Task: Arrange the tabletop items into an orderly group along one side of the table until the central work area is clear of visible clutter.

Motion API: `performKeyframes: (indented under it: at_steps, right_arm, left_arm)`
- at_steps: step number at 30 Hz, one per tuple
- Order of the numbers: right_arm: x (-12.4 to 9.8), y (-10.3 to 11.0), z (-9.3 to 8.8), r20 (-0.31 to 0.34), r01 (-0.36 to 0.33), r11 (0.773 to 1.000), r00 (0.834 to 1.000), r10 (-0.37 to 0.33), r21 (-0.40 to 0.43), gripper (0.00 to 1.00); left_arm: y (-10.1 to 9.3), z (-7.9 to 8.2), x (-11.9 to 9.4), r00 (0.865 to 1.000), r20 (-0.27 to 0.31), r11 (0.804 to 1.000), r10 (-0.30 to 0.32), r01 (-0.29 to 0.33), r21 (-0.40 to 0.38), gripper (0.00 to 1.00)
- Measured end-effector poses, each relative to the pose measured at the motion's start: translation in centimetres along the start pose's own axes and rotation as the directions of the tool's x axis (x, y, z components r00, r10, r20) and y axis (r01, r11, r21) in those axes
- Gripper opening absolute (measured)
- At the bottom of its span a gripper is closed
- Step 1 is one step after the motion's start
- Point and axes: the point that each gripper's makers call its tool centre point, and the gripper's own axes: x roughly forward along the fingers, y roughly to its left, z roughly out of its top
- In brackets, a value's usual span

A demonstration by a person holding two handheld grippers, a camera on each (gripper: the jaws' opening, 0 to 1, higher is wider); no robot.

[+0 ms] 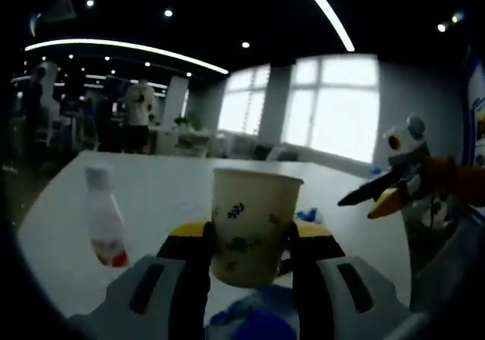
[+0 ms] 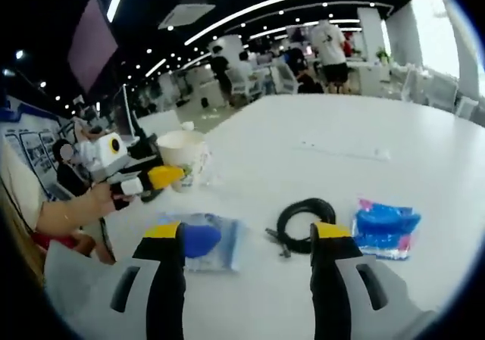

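Note:
A pale paper cup (image 1: 254,226) with a leaf print stands upright between my left gripper's (image 1: 250,240) jaws, which are shut on its sides. In the right gripper view the same cup (image 2: 182,152) sits at the table's left edge with the left gripper (image 2: 163,179) on it, held by a person's hand (image 2: 68,211). My right gripper (image 2: 246,238) is open and holds nothing. It hovers over a blue item in a clear bag (image 2: 201,240) and a coiled black cable (image 2: 303,220). A blue packet (image 2: 385,230) lies to the right. The right gripper (image 1: 356,208) also enters the left gripper view from the right.
A small white bottle (image 1: 106,219) with a red label stands on the white table (image 2: 356,128) left of the cup. Blue items (image 1: 258,321) lie below and behind the cup. People stand at desks in the office beyond the table's far edge.

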Motion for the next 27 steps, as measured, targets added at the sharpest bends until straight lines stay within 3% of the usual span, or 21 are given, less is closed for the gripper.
performKeyframes:
  at_steps: [4, 9, 13, 21, 27]
  right_arm:
    - [1.8, -0.5, -1.1, -0.058, 0.004, 0.997, 0.998, -0.008, -0.075, 0.66]
    - [4.1, -1.2, -2.7, -0.115, -0.009, 0.997, 0.993, 0.000, -0.082, 0.63]
    - [5.0, -2.0, -3.2, -0.133, -0.009, 0.996, 0.991, -0.003, -0.090, 0.61]
    - [6.6, -4.0, -5.3, -0.241, -0.017, 0.980, 0.970, -0.032, -0.199, 0.56]
    - [7.8, -4.0, -6.3, -0.309, -0.048, 0.960, 0.950, -0.041, -0.276, 0.53]
  left_arm:
    - [1.3, -0.7, 0.8, 1.000, 0.016, 0.999, 0.027, -0.026, -0.018, 0.39]
    - [2.9, -1.9, 1.6, 0.997, 0.045, 0.998, 0.070, -0.071, 0.002, 0.39]
    - [4.1, -3.3, 2.1, 0.994, 0.030, 0.995, 0.102, -0.102, -0.006, 0.39]
    - [5.9, -5.3, 3.2, 0.991, 0.032, 0.991, 0.132, -0.132, -0.016, 0.39]
    - [6.6, -6.3, 3.6, 0.988, 0.032, 0.989, 0.149, -0.148, -0.027, 0.39]
